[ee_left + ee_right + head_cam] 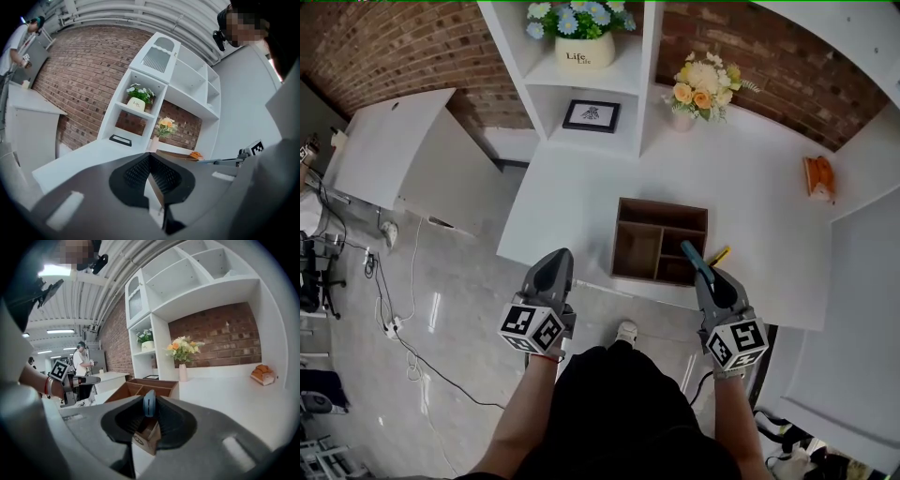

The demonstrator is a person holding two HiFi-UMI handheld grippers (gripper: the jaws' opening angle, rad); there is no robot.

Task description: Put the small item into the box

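Left of the wooden box, off the counter's near edge, the left gripper hangs with its jaws pressed together and nothing between them; its own view shows the ribbed pads meeting with no gap. Beyond the box to its left, a black picture frame stands in the shelf unit, with a white pot of blue and white flowers on the shelf above it. There is one box, divided into three compartments: a tall one on its left side and two stacked on its right. Nothing shows lying in any of them, though their floors are dark. At the box's near right corner, the right gripper is clamped on the small blue item, which sticks up between its jaws and sits over the rim of the near right compartment. So the item appears picked up and brought to the box, but not yet let go. What remains, by my judgement, is to lower it in and part the jaws. A thin yellow thing lies just right of the box, too small to name. Further right stand one vase of peach flowers and one orange object, well apart from the box.
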